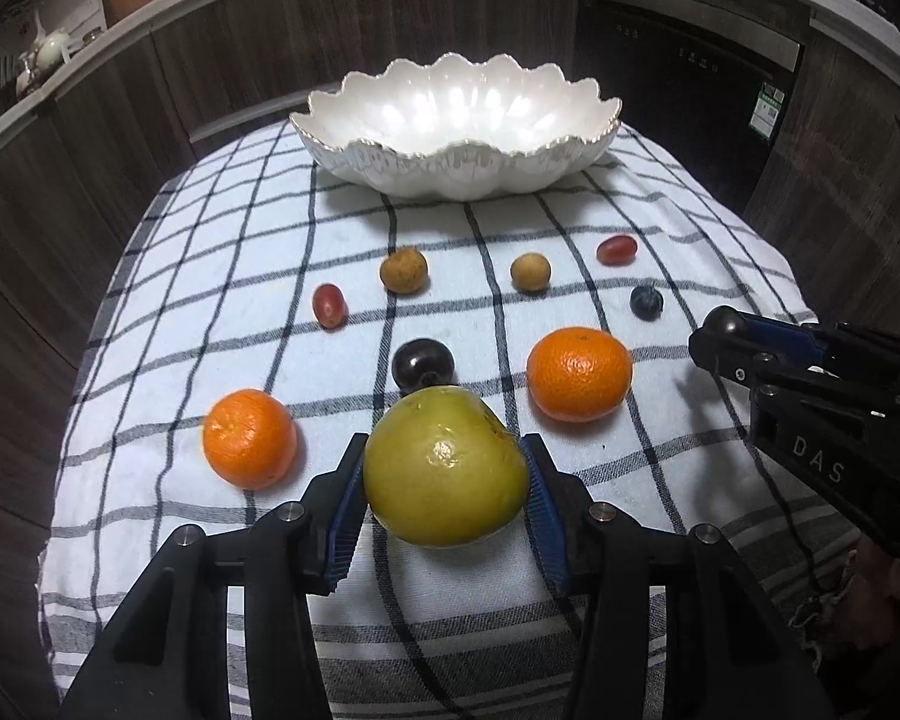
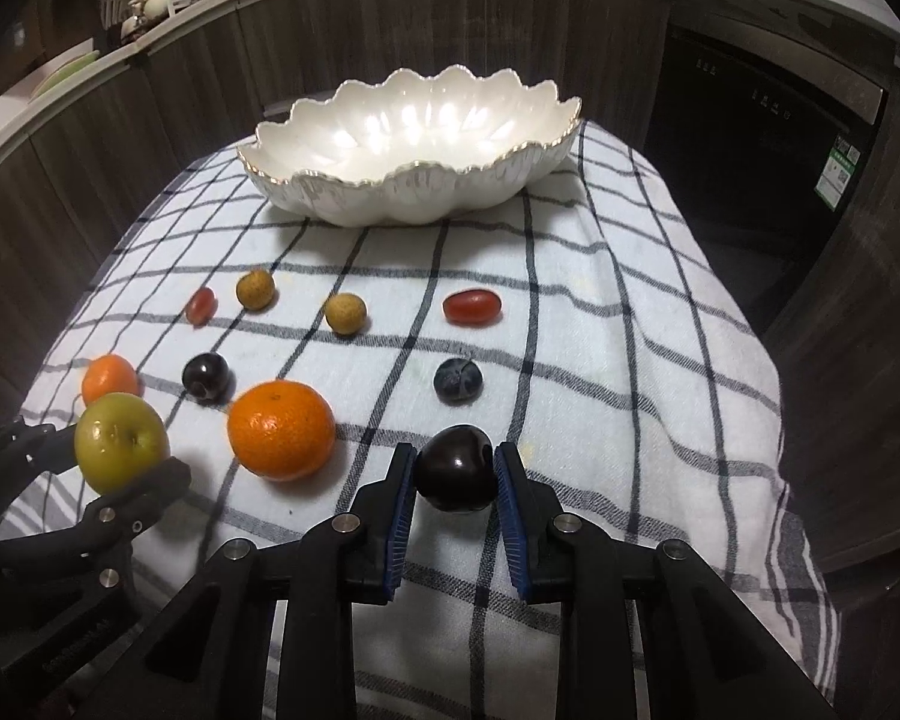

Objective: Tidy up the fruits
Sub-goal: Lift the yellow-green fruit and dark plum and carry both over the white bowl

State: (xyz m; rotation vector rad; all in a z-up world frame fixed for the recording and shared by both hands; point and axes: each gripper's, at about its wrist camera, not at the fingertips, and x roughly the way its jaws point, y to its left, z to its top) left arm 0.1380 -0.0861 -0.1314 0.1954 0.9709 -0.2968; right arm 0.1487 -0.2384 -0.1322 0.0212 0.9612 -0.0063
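Observation:
My left gripper point(image 1: 444, 445) is shut on a yellow-green apple point(image 1: 444, 468), its blue pads point(image 1: 348, 498) pressing both sides of it low over the checked cloth point(image 1: 240, 240). The right wrist view shows the same apple point(image 2: 120, 450) at the far left. My right gripper point(image 2: 456, 457) is shut on a dark plum point(image 2: 455, 469), which also shows between its fingertips in the left wrist view point(image 1: 727, 321). A white scalloped bowl point(image 1: 456, 171) point(image 2: 414, 195) stands empty at the cloth's far end. I cannot tell whether either fruit touches the cloth.
Loose on the cloth lie two oranges point(image 1: 249, 438) point(image 1: 579, 373), another dark plum point(image 1: 421, 363), two red grapes point(image 1: 329, 305) point(image 1: 617, 249), two brown longans point(image 1: 403, 270) point(image 1: 530, 271) and a blueberry point(image 1: 646, 302). Dark wood cabinets point(image 2: 390, 30) surround the covered table.

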